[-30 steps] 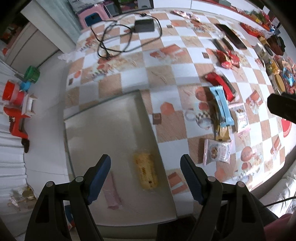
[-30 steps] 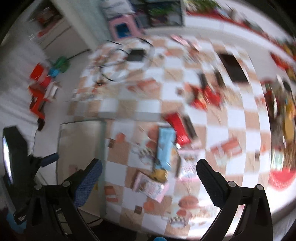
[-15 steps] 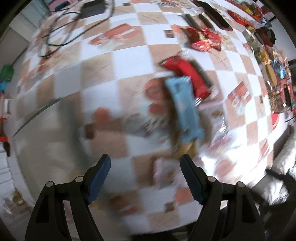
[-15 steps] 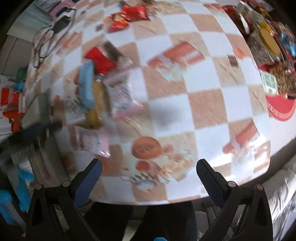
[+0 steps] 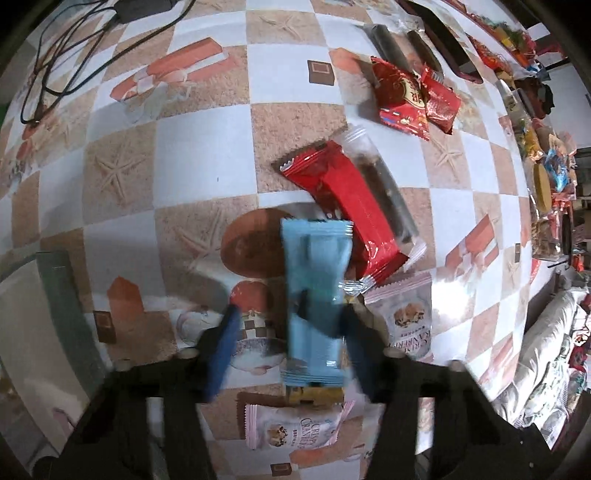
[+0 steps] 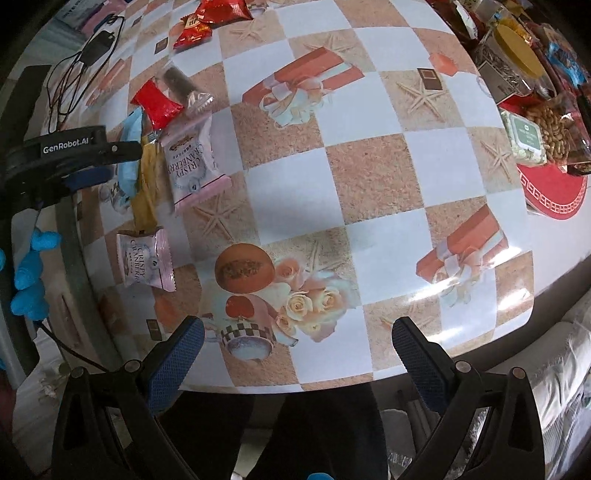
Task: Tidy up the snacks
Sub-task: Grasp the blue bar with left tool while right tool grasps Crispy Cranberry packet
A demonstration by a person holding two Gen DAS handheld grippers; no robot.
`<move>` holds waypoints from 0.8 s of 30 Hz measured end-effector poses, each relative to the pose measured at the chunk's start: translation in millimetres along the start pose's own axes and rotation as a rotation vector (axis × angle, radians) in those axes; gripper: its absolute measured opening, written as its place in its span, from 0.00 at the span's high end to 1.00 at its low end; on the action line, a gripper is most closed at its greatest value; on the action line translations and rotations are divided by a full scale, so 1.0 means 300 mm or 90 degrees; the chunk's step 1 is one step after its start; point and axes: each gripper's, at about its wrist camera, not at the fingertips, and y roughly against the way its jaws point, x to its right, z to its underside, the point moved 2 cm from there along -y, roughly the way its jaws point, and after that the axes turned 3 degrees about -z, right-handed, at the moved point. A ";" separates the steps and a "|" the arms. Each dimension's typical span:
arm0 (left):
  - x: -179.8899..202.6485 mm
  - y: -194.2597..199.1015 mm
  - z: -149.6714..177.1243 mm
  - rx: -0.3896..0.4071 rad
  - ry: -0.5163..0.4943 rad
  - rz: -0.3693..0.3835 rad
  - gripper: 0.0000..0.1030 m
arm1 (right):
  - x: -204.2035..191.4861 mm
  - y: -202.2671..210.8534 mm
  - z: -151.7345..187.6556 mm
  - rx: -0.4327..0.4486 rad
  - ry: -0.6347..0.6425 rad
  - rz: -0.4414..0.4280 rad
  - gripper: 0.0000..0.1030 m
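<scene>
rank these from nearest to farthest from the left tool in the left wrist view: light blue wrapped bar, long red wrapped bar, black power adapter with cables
1. Light blue wrapped bar: between the closing fingers of the left tool.
2. Long red wrapped bar: just beyond the blue one, angled up and left.
3. Black power adapter with cables: far top left edge of the table.

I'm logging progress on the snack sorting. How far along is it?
Early. In hand: the left gripper is closing around the light blue packet. Left: the red bar, two pink cranberry packets and the red pouches lie loose on the table. The right gripper is open.
</scene>
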 end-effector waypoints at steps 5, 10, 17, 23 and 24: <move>-0.038 -0.005 0.001 0.005 -0.002 -0.010 0.62 | -0.018 -0.011 -0.057 0.004 0.016 -0.002 0.01; -0.113 -0.017 0.000 0.006 -0.002 -0.049 0.62 | -0.069 -0.027 -0.150 0.011 0.037 0.005 0.01; -0.128 -0.025 -0.018 0.024 -0.020 -0.082 0.51 | -0.170 -0.067 -0.302 0.014 0.069 0.019 0.01; -0.088 -0.044 -0.028 0.043 -0.067 -0.118 0.33 | -0.231 -0.153 -0.382 -0.004 0.091 0.034 0.01; -0.090 -0.045 -0.029 0.044 -0.069 -0.119 0.31 | -0.238 -0.170 -0.388 -0.009 0.094 0.034 0.01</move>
